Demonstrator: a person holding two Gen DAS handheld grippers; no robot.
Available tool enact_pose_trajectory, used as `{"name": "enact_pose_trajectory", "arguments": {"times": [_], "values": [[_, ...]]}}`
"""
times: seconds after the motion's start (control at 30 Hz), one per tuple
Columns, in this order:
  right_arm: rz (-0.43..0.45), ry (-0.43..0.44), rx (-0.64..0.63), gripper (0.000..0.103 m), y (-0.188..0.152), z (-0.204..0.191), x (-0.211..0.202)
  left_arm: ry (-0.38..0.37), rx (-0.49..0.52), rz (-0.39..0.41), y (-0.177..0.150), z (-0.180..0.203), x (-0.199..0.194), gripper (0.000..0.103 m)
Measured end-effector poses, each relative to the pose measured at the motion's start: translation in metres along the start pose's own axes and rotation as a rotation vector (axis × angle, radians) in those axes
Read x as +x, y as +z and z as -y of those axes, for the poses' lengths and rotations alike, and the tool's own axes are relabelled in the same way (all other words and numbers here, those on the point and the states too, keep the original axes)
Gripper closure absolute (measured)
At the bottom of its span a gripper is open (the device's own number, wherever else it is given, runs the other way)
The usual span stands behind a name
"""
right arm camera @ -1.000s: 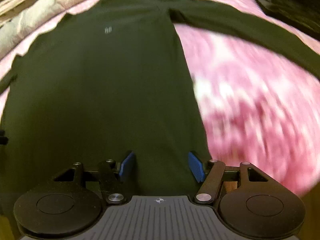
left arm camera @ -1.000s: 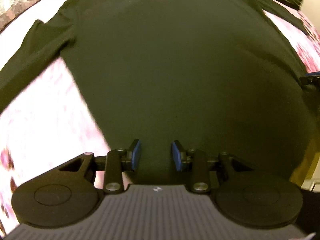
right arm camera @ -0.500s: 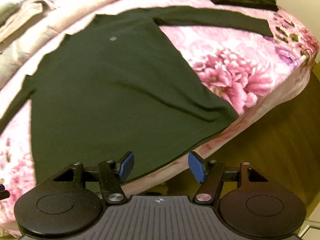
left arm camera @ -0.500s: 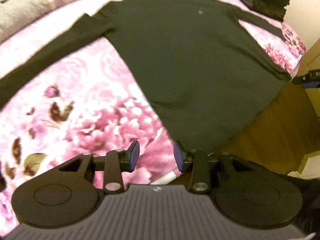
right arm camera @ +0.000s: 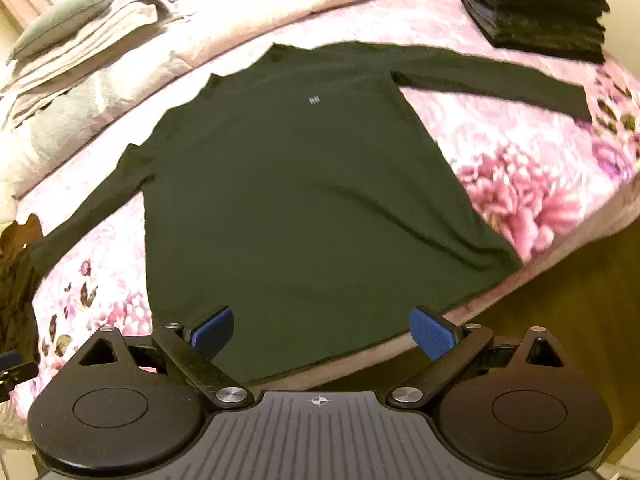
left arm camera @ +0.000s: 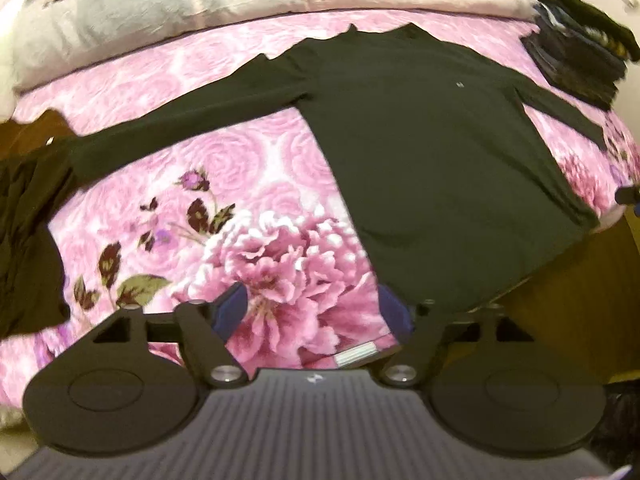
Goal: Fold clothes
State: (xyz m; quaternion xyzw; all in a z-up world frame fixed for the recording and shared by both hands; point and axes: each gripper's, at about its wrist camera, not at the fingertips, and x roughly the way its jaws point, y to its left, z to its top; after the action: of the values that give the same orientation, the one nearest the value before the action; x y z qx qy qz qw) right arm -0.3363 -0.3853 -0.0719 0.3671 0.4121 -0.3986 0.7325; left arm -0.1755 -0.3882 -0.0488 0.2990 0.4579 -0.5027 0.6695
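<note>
Spread flat on a pink flowered bedspread [right arm camera: 520, 184], one dark green long-sleeved shirt [right arm camera: 304, 200] lies face up with a small pale logo [right arm camera: 314, 100] on its chest, both sleeves stretched out to the sides and its hem at the near edge of the bed. One stack of dark folded clothes [right arm camera: 540, 12] sits near the far right corner, one crumpled dark garment [left arm camera: 24, 240] lies at the left edge, and pale bedding [right arm camera: 80, 60] is heaped behind. Both tools, the left gripper [left arm camera: 310, 308] and the right gripper [right arm camera: 320, 330], hover near the hem with jaws spread wide, grasping nothing.
</note>
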Motion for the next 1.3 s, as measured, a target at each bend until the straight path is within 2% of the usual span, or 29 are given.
{"name": "enact_pose_trajectory", "arguments": {"times": [0.03,0.1,0.17,0.43,1.13,1.3], "values": [[0.005,-0.011,-0.017,0.006,0.003,-0.001,-0.003,0.001,-0.006,0.001,0.004,0.004,-0.001,0.028],[0.015,-0.041,-0.057,0.006,0.007,-0.002,-0.009,0.009,0.013,0.008,0.012,0.012,-0.002,0.017],[0.020,-0.060,-0.083,0.006,0.011,-0.002,-0.013,0.019,0.040,0.012,0.021,0.022,-0.003,0.012],[0.035,-0.075,-0.128,0.006,0.020,-0.009,-0.025,0.017,0.087,0.081,0.045,0.040,-0.019,0.010],[-0.009,-0.033,-0.222,0.006,0.015,-0.029,-0.015,0.066,0.064,0.084,0.030,0.033,-0.033,0.010],[-0.001,0.006,-0.256,0.006,0.017,-0.033,-0.012,0.111,0.039,0.089,0.023,0.030,-0.039,0.010]]}}
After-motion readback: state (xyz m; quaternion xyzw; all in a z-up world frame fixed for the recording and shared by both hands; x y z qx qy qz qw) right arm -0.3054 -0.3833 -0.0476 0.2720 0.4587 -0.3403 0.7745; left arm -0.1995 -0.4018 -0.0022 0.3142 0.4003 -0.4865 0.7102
